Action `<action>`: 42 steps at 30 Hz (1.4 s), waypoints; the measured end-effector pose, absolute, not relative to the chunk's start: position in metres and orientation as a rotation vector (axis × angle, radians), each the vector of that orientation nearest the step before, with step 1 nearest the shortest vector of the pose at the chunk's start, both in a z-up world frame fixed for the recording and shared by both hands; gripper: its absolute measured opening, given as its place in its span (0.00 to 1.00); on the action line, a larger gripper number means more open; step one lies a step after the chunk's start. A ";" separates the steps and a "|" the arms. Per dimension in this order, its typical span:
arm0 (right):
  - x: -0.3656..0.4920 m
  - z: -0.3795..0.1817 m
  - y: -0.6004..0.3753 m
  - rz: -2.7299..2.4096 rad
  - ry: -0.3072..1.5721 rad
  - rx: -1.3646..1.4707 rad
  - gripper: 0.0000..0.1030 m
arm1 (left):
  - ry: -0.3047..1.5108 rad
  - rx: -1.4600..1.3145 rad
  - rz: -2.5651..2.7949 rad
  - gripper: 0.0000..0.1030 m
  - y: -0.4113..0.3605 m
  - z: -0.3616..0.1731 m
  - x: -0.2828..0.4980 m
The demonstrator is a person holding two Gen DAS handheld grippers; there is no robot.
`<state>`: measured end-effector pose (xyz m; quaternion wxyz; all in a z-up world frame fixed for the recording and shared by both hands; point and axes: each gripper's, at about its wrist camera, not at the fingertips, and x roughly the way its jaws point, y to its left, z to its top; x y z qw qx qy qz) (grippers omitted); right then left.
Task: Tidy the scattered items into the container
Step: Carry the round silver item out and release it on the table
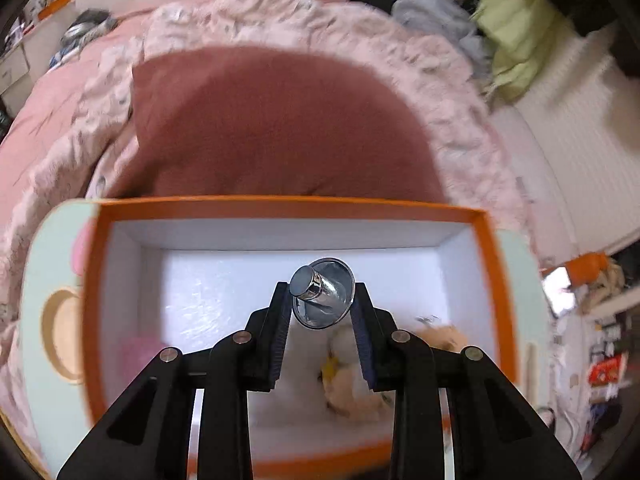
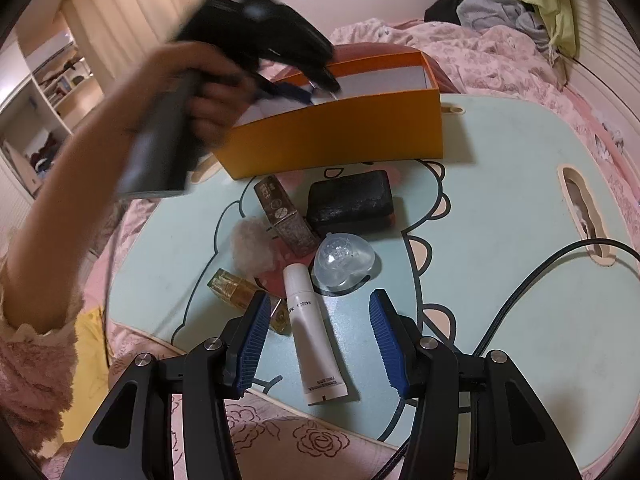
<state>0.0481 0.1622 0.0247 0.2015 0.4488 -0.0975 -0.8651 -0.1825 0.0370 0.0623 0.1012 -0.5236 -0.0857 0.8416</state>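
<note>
Above the orange cardboard box with a white interior [image 1: 288, 210], a shiny chrome funnel-shaped metal piece [image 1: 322, 298] is clamped between the pads of the left gripper [image 1: 322, 308]. At six o'clock of the box, on the pale blue cartoon-printed table [image 2: 500, 240], a white squeeze tube [image 2: 314, 336] is straddled by the right gripper [image 2: 316, 344], jaws apart and touching nothing.
</note>
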 end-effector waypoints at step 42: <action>0.047 0.022 0.153 -2.430 -0.228 1.291 0.49 | -0.294 -1.250 2.697 0.65 -0.016 0.036 0.054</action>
